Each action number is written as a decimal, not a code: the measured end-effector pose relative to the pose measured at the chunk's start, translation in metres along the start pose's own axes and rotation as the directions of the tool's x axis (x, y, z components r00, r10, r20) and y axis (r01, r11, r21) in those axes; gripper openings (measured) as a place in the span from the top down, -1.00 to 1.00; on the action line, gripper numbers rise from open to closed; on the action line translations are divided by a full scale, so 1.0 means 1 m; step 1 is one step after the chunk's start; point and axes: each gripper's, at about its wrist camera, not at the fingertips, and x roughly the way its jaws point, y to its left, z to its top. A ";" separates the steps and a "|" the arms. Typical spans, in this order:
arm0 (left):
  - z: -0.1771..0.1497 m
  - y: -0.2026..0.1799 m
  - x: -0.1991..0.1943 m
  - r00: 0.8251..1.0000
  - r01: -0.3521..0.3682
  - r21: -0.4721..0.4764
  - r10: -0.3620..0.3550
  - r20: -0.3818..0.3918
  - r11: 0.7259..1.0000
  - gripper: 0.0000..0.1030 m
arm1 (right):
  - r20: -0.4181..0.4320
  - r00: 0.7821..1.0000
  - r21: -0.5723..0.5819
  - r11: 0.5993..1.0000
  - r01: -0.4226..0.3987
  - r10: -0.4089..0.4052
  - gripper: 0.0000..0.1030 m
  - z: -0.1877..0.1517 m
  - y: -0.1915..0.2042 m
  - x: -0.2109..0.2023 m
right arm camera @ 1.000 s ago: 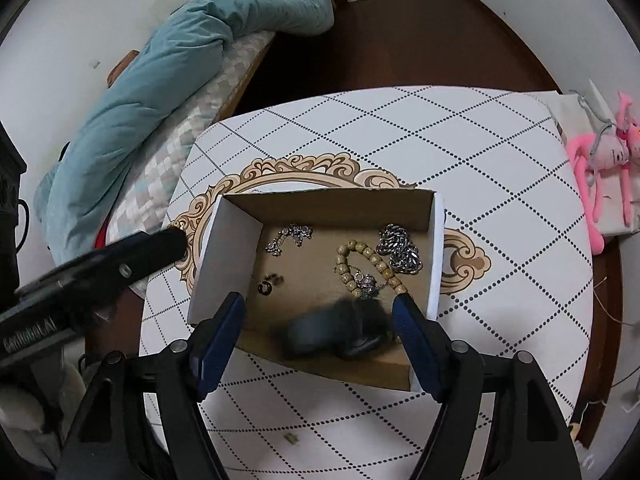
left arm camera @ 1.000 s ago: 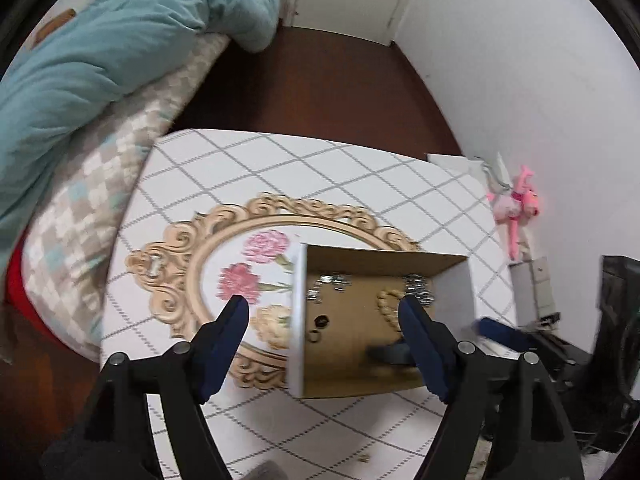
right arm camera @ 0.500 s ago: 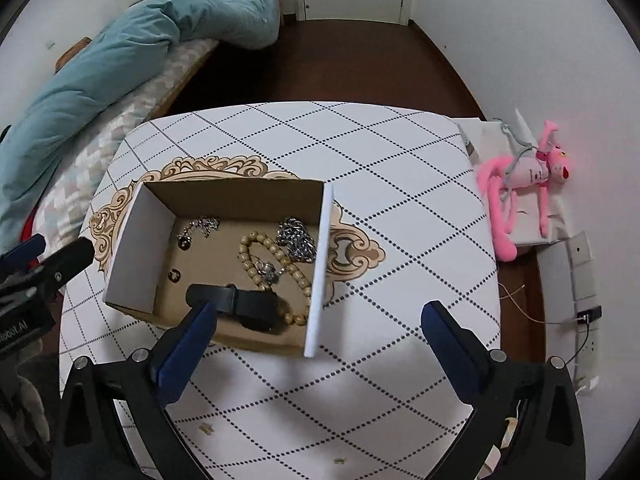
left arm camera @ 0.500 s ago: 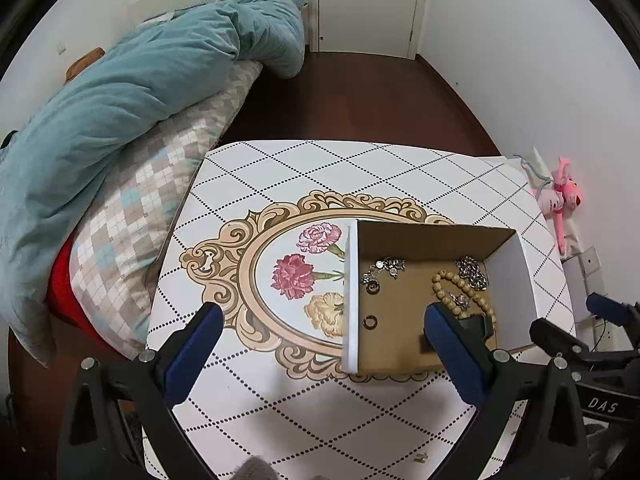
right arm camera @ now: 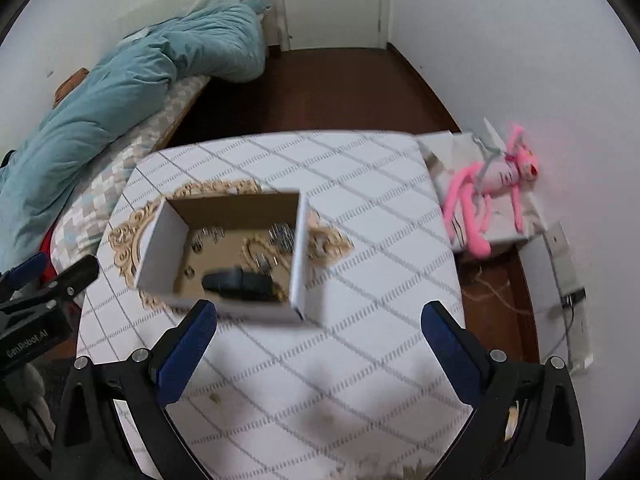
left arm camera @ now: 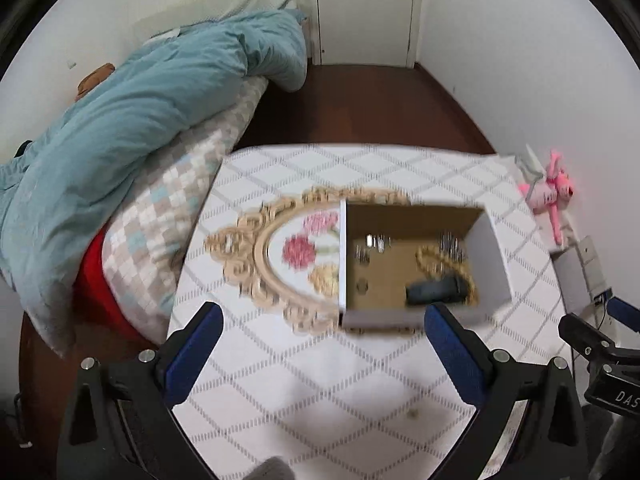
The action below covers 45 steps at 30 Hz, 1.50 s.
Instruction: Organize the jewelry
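An open cardboard box (left arm camera: 492,248) sits on the white diamond-patterned table (left arm camera: 320,380); it also shows in the right wrist view (right arm camera: 164,248). Inside lie a beaded bracelet (left arm camera: 430,258), silver chain pieces (left arm camera: 452,246), small rings (left arm camera: 362,286) and a dark object (left arm camera: 434,291) at the near side (right arm camera: 236,282). My left gripper (left arm camera: 318,344) is open and empty, held above the table in front of the box. My right gripper (right arm camera: 316,344) is open and empty, in front of and right of the box. Both views are motion-blurred.
A bed with a teal duvet (left arm camera: 132,128) and checked cover (left arm camera: 160,240) borders the table's left side. A pink plush toy (right arm camera: 492,196) lies on a white stand by the right wall. A door (left arm camera: 364,12) is at the back. Dark wooden floor (left arm camera: 360,104) lies beyond the table.
Both grippers have pulled back and up from the box, so it looks smaller and farther. The dark object now rests inside the box. Both grippers stand wider open than one second ago.
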 end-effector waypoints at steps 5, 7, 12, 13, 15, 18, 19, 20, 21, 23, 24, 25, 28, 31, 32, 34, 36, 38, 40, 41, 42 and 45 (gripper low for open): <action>-0.042 -0.015 0.014 0.998 -0.012 0.027 0.013 -0.056 1.000 -0.99 | -0.080 0.997 0.071 0.997 0.011 -0.005 -0.98 -0.054 -0.024 0.025; -0.061 -0.018 0.025 0.995 -0.019 0.027 0.021 -0.094 0.999 -0.99 | -0.118 0.993 0.098 0.995 0.003 0.009 -0.76 -0.075 -0.031 0.041; -0.094 -0.023 0.048 0.986 -0.026 0.018 0.029 -0.161 0.999 -0.99 | -0.146 0.988 0.157 0.987 -0.035 0.058 -0.43 -0.108 -0.041 0.069; -0.099 -0.024 0.052 0.985 -0.026 0.015 0.028 -0.172 1.000 -0.99 | -0.140 0.988 0.161 0.986 -0.040 0.063 -0.38 -0.111 -0.042 0.071; -0.105 -0.025 0.058 0.982 -0.030 0.011 0.032 -0.186 0.999 -0.99 | -0.127 0.990 0.160 0.986 -0.047 0.068 -0.29 -0.115 -0.040 0.075; -0.111 -0.028 0.066 0.977 -0.036 0.016 0.039 -0.209 0.999 -0.99 | -0.104 0.992 0.141 0.988 -0.056 0.071 -0.09 -0.115 -0.034 0.077; -0.112 -0.028 0.068 0.976 -0.037 0.019 0.040 -0.215 0.999 -0.99 | -0.101 0.992 0.134 0.989 -0.062 0.076 0.00 -0.114 -0.030 0.078; -0.113 -0.029 0.070 0.975 -0.037 0.021 0.040 -0.216 0.999 -0.99 | -0.094 0.993 0.122 0.991 -0.057 0.069 0.01 -0.115 -0.027 0.078; -0.114 -0.030 0.071 0.975 -0.038 0.026 0.043 -0.217 0.999 -0.99 | -0.090 0.994 0.109 0.992 -0.059 0.069 0.12 -0.115 -0.023 0.079; -0.114 -0.032 0.072 0.975 -0.038 0.033 0.045 -0.218 0.999 -0.99 | -0.085 0.996 0.076 0.997 -0.034 0.040 0.33 -0.114 -0.017 0.079; -0.115 -0.034 0.073 0.975 -0.037 0.037 0.044 -0.219 0.999 -0.99 | -0.081 0.996 0.054 0.998 -0.018 0.022 0.48 -0.116 -0.013 0.079; -0.116 -0.035 0.073 0.975 -0.035 0.040 0.043 -0.219 0.999 -0.99 | -0.079 0.997 0.045 0.999 -0.014 0.017 0.68 -0.117 -0.011 0.078; -0.118 -0.040 0.074 0.975 -0.023 0.045 0.032 -0.220 0.999 -0.99 | -0.072 0.997 0.029 0.999 -0.015 0.017 0.83 -0.120 -0.007 0.077; -0.119 -0.047 0.073 0.977 -0.004 0.050 0.015 -0.213 0.999 -0.99 | -0.067 0.997 0.050 0.998 -0.029 0.032 0.83 -0.121 -0.011 0.076; -0.119 -0.051 0.072 0.978 0.009 0.052 0.002 -0.210 0.999 -0.98 | -0.068 0.997 0.061 0.998 -0.035 0.039 0.83 -0.121 -0.013 0.075; -0.119 -0.056 0.071 0.980 0.026 0.064 -0.012 -0.199 0.998 -0.98 | -0.064 0.997 0.078 0.996 -0.041 0.046 0.83 -0.121 -0.017 0.075; -0.118 -0.063 0.070 0.982 0.037 0.081 -0.021 -0.189 0.996 -0.85 | -0.061 0.997 0.094 0.995 -0.044 0.050 0.83 -0.121 -0.021 0.074; -0.119 -0.070 0.069 0.982 0.049 0.099 -0.030 -0.185 0.994 -0.64 | -0.058 0.997 0.111 0.993 -0.050 0.057 0.83 -0.119 -0.025 0.072; -0.120 -0.078 0.069 0.983 0.057 0.119 -0.035 -0.181 0.991 -0.51 | -0.054 0.997 0.122 0.991 -0.051 0.058 0.83 -0.119 -0.027 0.071; -0.119 -0.079 0.069 0.984 0.059 0.124 -0.037 -0.173 0.991 -0.41 | -0.053 0.997 0.126 0.991 -0.052 0.059 0.83 -0.118 -0.029 0.070; -0.118 -0.082 0.068 0.985 0.062 0.134 -0.039 -0.167 0.989 -0.31 | -0.052 0.997 0.130 0.990 -0.053 0.060 0.83 -0.118 -0.030 0.070; -0.117 -0.089 0.065 0.986 0.082 0.158 -0.058 -0.154 0.984 0.27 | -0.051 0.997 0.140 0.989 -0.056 0.063 0.83 -0.118 -0.033 0.069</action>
